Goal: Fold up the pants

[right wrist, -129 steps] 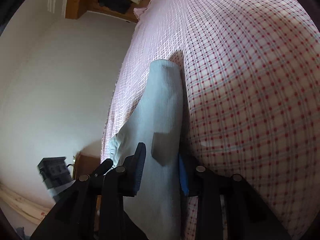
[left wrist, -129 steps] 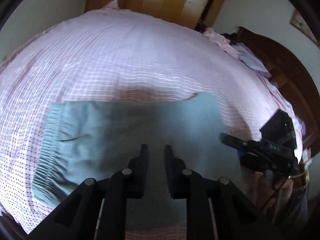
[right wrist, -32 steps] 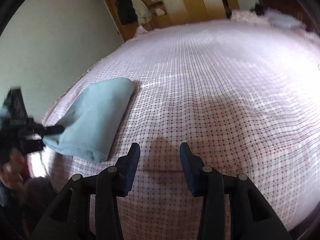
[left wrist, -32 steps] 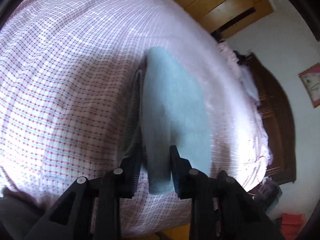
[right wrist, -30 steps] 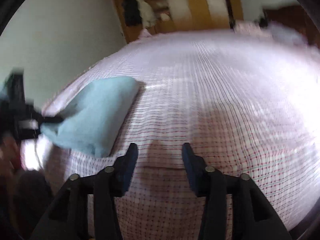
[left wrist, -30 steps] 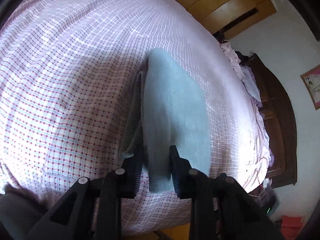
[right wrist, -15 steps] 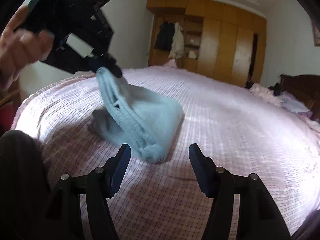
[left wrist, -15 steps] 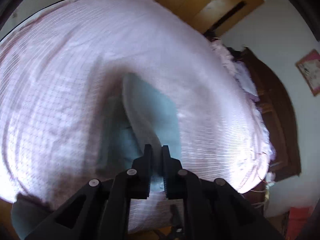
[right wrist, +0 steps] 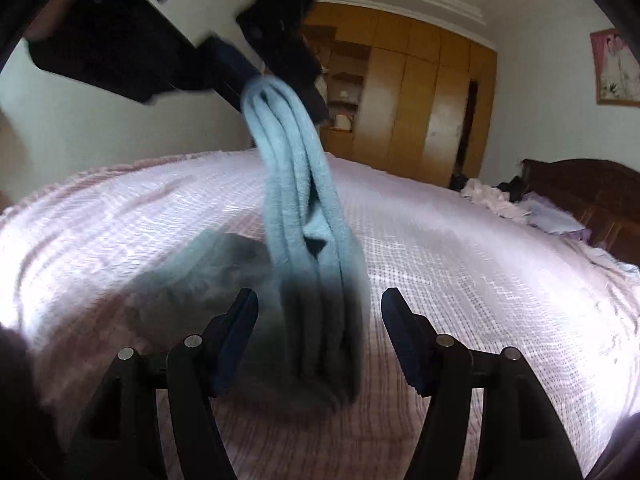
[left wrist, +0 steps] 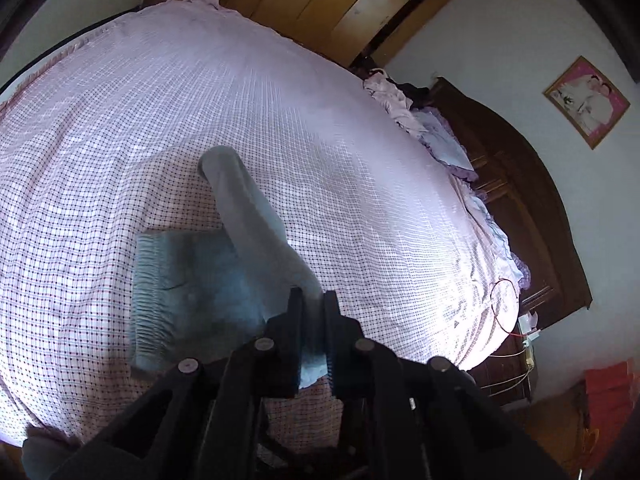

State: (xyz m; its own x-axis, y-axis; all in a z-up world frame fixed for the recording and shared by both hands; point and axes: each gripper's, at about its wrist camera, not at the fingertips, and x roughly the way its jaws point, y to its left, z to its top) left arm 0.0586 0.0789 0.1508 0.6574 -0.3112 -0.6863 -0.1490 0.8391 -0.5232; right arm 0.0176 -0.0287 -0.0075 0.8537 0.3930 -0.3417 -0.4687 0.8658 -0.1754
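The light blue pants (left wrist: 248, 208) lie partly folded on the pink checked bed (left wrist: 120, 120). My left gripper (left wrist: 312, 304) is shut on one folded end and holds it up off the bed, while the waistband part (left wrist: 160, 280) rests flat. In the right wrist view the left gripper (right wrist: 280, 84) is at the top, and the pants (right wrist: 304, 184) hang from it in layered folds down to the bed (right wrist: 480, 280). My right gripper (right wrist: 320, 300) faces the hanging bundle. Its jaws are opening, the bundle's lower part shows between its fingers, and the pads do not touch it.
A wooden wardrobe (right wrist: 420, 112) stands beyond the bed's far side. The dark wooden headboard (left wrist: 520, 200) has a heap of pink and lilac clothes (left wrist: 400, 100) beside it. A framed picture (left wrist: 586, 102) hangs on the wall, and a red box (left wrist: 608, 396) sits on the floor.
The left gripper has shut on the pants' end and raised it off the bed. The right gripper has swung round to face the hanging pants and spread its jaws wider.
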